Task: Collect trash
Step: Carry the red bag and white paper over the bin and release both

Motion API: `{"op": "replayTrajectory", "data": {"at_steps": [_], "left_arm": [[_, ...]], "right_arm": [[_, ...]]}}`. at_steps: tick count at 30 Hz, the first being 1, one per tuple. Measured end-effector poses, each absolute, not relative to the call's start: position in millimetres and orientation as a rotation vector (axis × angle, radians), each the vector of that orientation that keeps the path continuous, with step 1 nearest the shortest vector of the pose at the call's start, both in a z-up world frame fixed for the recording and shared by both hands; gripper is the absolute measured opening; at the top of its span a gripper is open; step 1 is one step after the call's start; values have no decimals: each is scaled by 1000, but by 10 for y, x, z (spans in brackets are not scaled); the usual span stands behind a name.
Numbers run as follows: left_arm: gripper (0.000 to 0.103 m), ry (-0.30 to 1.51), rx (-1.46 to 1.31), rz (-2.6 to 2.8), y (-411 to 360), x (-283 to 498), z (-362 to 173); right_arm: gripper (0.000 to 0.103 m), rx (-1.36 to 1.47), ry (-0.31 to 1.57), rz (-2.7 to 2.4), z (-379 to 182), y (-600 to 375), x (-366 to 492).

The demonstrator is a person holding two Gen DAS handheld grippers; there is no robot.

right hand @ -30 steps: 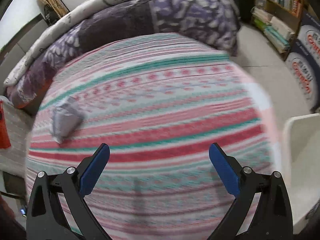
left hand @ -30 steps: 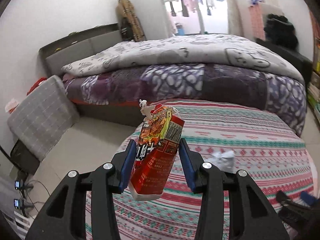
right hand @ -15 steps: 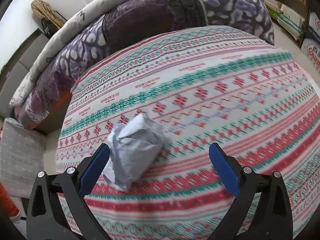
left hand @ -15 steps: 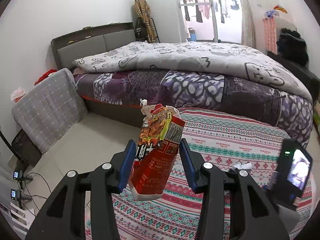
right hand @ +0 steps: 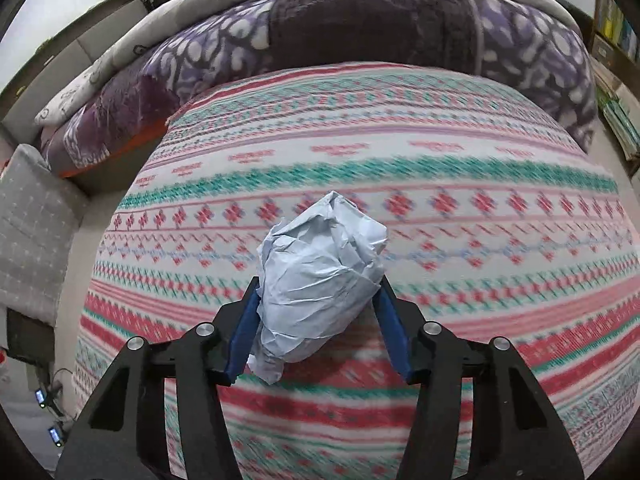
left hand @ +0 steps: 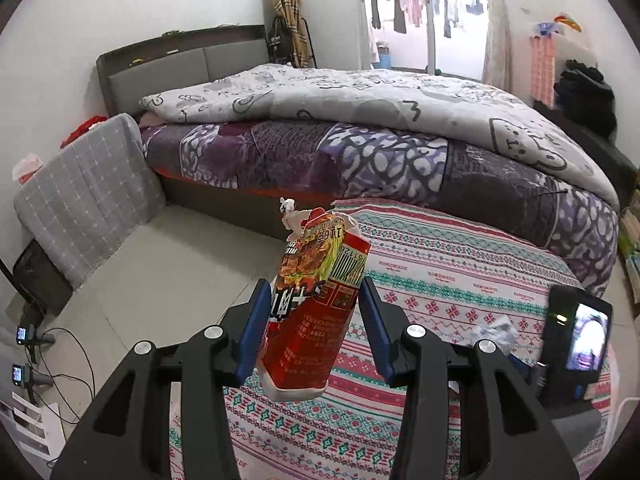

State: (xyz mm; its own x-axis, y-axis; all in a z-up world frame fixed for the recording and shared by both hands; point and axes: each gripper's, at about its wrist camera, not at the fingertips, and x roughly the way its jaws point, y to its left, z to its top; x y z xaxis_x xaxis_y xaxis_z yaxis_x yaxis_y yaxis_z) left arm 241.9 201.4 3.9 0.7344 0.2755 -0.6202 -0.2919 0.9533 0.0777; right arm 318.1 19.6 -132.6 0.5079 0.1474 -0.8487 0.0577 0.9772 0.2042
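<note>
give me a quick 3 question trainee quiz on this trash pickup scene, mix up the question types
1. True or false: the left tool holds a red snack wrapper between its fingers, lifted off the patterned cloth.
2. Multiple choice: what sits between the fingers of the right tool?
A. a green bottle
B. a crumpled paper ball
C. a spoon
3. Fill in: behind the patterned cloth stands a ____ with a purple and grey quilt.

Key
1. true
2. B
3. bed
</note>
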Motion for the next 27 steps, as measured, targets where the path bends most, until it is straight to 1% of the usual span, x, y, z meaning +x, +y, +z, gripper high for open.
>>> {"op": "replayTrajectory", "data": {"at_steps": [4,15,19,27], "left_arm": [[45,663,6,298,1842,2353,86],[45,573,118,239,1149,2105,304],[45,549,154,210,871,2002,374],[45,540,202,134,361,1830,379]], "right_arm": [[52,176,989,11,-1166,-136,2947],[53,90,829,-75,-453,-876,2349],[53,102,804,-96,-310,-1147,2145],[53,105,789,-154,-251,-1675,1806]]}}
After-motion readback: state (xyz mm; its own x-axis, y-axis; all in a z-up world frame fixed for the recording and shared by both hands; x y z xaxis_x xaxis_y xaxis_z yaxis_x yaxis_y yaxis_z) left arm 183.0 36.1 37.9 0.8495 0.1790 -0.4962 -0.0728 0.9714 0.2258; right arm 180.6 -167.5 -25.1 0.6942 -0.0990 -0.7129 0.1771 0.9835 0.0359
